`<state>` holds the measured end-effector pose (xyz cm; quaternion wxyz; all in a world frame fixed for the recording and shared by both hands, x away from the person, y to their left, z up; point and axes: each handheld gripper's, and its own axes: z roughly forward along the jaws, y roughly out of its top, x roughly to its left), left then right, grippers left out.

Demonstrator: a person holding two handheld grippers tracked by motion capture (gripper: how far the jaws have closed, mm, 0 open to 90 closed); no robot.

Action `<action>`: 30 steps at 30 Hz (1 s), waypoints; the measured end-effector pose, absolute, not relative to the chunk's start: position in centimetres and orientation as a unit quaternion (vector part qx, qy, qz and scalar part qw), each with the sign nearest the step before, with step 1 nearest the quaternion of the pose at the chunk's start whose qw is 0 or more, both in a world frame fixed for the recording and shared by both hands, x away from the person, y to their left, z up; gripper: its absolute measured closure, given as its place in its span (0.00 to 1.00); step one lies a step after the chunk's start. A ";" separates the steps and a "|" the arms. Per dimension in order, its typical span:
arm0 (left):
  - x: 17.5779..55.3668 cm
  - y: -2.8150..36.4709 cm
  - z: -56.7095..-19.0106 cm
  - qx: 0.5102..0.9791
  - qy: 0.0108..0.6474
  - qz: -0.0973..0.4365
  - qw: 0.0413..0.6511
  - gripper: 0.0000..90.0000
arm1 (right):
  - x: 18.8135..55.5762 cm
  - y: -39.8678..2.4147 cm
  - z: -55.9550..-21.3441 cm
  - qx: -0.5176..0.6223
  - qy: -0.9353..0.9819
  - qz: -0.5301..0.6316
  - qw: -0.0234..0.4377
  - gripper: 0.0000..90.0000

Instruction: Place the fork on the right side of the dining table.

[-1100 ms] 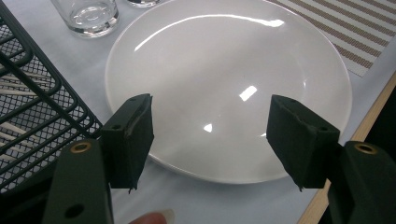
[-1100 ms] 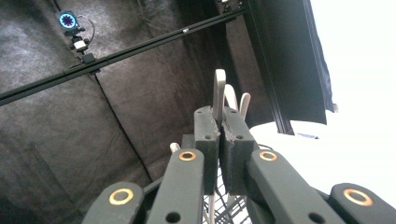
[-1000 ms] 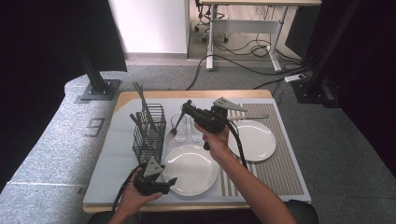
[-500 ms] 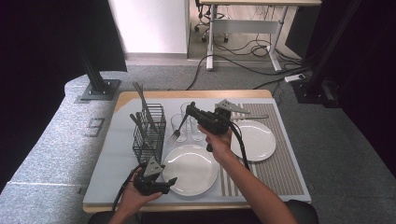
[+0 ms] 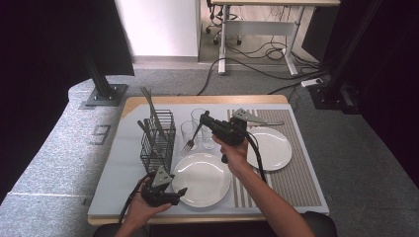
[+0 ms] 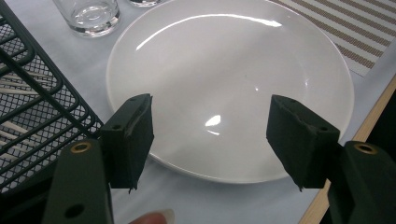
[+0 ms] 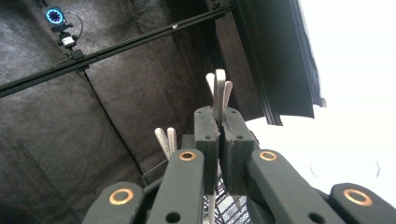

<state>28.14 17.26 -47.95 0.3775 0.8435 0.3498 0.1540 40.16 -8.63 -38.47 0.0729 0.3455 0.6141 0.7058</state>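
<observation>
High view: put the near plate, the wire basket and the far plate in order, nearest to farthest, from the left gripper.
Measured from the left gripper, at the table's near edge:
1. Near plate, just to its right, almost under the jaws.
2. Wire basket, a little beyond it, toward the table's back.
3. Far plate, on the striped mat across to the right.

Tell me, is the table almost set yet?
Partly. Two plates and two glasses are out. The right gripper is clamped on a fork, lifted beside the glasses. More cutlery waits in the wire basket. The left gripper hangs open over the near plate.
</observation>
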 end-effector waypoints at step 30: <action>28.2 17.4 -48.0 0.842 0.352 0.156 0.378 0.36 | 38.9 -12.0 -40.4 0.363 0.609 0.701 0.079 0.96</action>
